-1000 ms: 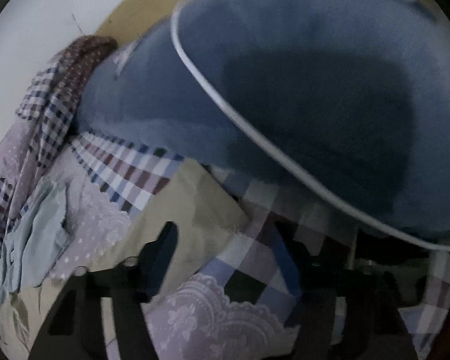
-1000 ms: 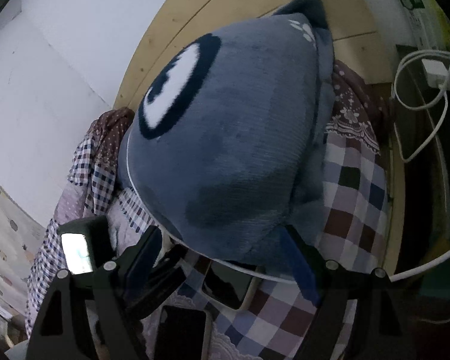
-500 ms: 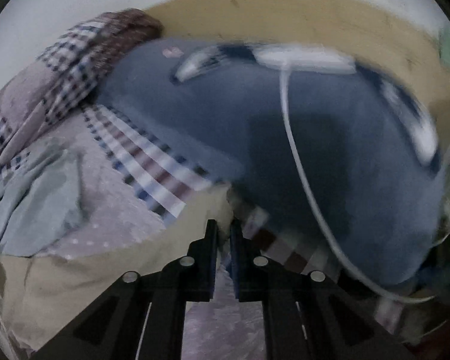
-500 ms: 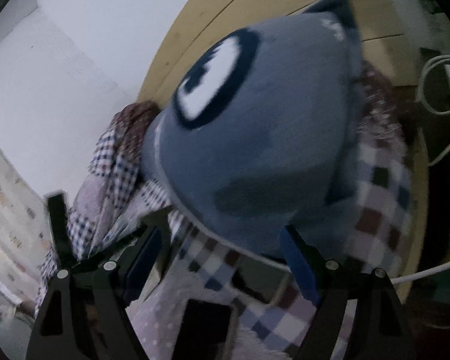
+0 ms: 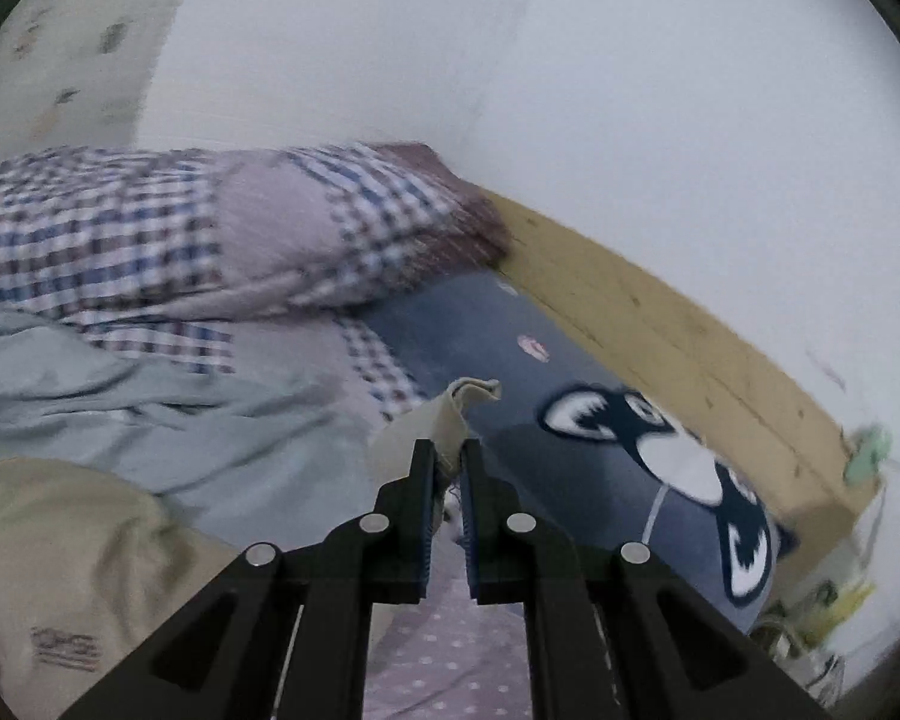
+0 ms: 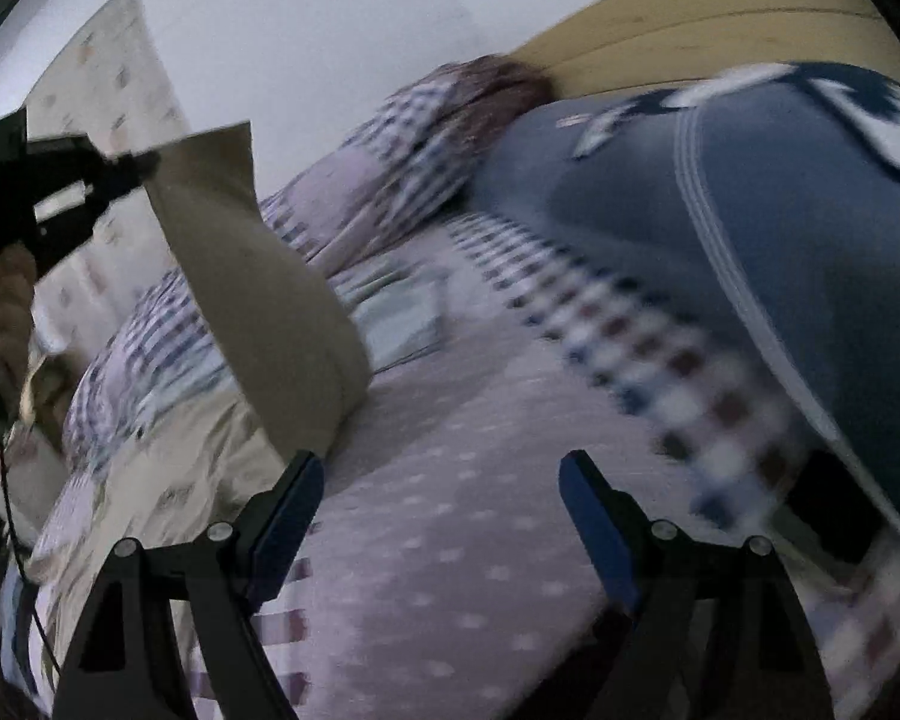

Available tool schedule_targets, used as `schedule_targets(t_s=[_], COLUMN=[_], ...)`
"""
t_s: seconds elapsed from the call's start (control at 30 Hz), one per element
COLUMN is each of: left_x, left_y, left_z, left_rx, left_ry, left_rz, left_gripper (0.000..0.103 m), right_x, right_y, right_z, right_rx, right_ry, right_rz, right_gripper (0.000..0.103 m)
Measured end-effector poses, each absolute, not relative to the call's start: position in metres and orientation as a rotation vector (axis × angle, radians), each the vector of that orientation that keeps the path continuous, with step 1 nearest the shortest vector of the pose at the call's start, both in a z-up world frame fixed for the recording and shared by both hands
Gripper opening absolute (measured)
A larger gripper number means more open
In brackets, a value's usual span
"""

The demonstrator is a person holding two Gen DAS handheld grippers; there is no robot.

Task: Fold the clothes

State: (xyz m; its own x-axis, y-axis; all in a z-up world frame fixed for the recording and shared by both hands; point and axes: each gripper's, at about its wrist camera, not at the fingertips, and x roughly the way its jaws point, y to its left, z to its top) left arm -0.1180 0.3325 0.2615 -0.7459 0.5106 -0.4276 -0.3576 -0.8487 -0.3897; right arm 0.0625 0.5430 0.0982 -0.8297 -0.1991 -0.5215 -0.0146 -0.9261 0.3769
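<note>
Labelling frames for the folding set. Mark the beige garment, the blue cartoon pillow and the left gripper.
beige garment (image 6: 258,300): right wrist view, middle of the lifted cloth.
blue cartoon pillow (image 5: 570,468): left wrist view, plain blue face.
left gripper (image 5: 447,456): left wrist view, between the tips, jaws pinching beige cloth.

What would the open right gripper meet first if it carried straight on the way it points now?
Probably the dotted lilac bedspread: the right gripper points low across it with nothing between the fingers. The lifted beige garment hangs left of that line; depth is unclear.

Two grippers: left gripper (image 5: 447,462), right gripper (image 6: 438,474). One beige garment (image 6: 258,276). One pale green garment (image 5: 150,414) beside it. One blue cartoon-face cushion (image 5: 618,456). One checked quilt roll (image 5: 210,234) behind the cushion. One wooden headboard (image 5: 660,324).
</note>
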Motion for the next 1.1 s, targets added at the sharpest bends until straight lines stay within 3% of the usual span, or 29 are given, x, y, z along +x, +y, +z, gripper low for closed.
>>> schedule_targets(t_s=[0.3,0.6,1.1], left_x=[-0.104,-0.09,-0.076], left_y=[0.173,0.009,-0.083], left_z=[0.263,0.236,0.201], left_rx=[-0.691,-0.68,-0.705], left_ry=[-0.621,-0.882,-1.0], left_rz=[2.681,2.799,2.86], left_gripper=[0.007,0.007,0.007], right_x=[0.009,-0.014,-0.084], right_y=[0.428,0.375,0.273], right_z=[0.072,0.067,0.035], right_rx=[1.007,1.042,1.118], right_ry=[-0.277,-0.219,0.067], right_rz=[-2.666,-2.604,-2.497], right_gripper=[0.084,0.084,0.084])
